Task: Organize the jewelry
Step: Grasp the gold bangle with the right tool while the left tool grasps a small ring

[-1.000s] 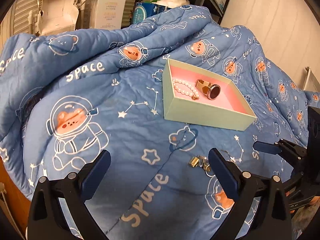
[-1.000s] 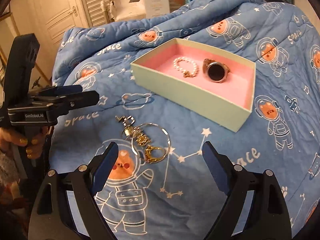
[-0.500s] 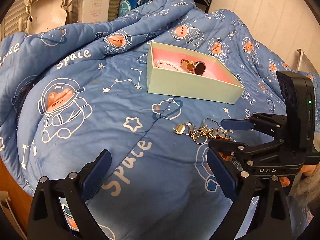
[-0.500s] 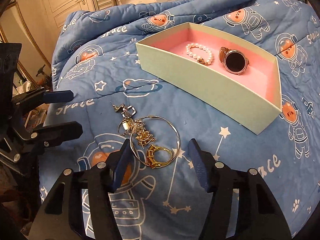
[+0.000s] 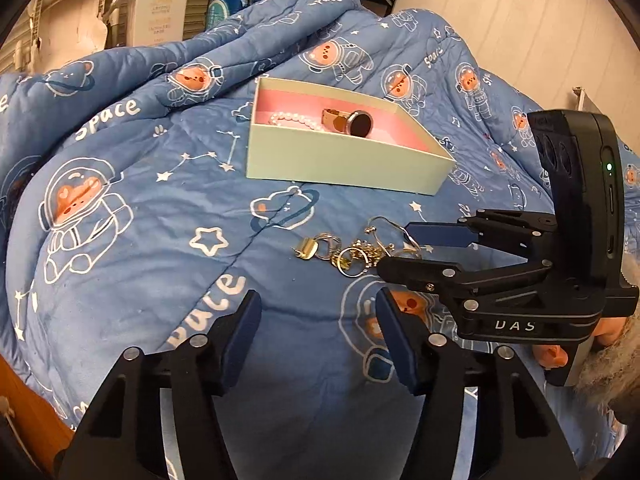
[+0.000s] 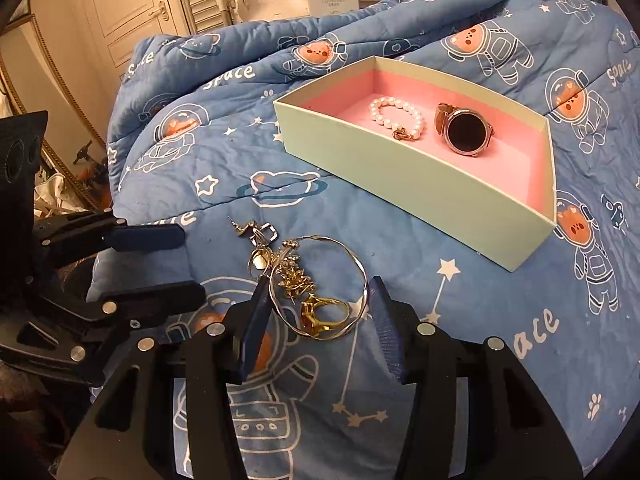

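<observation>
A pale green box (image 6: 404, 176) with a pink lining lies on the blue quilt and holds a pearl bracelet (image 6: 396, 114) and a round watch (image 6: 466, 132). It also shows in the left wrist view (image 5: 340, 160). A heap of gold jewelry lies loose on the quilt: a thin bangle (image 6: 362, 280), a gold ring (image 6: 326, 312), a chain and clips (image 6: 260, 240). My right gripper (image 6: 316, 312) is open, its fingers on either side of the bangle and ring. My left gripper (image 5: 318, 320) is open and empty, just short of the heap (image 5: 344, 252).
The quilt (image 5: 140, 208) covers the whole bed and bulges in folds behind the box. White cartons (image 5: 164, 0) and shelves stand behind the bed. A white door (image 6: 120, 12) is at the far left. A wooden edge (image 5: 24, 412) shows at the lower left.
My right gripper has moved forward over the heap and narrowed its fingers around the bangle and ring. My left gripper has moved closer to the heap and narrowed its opening.
</observation>
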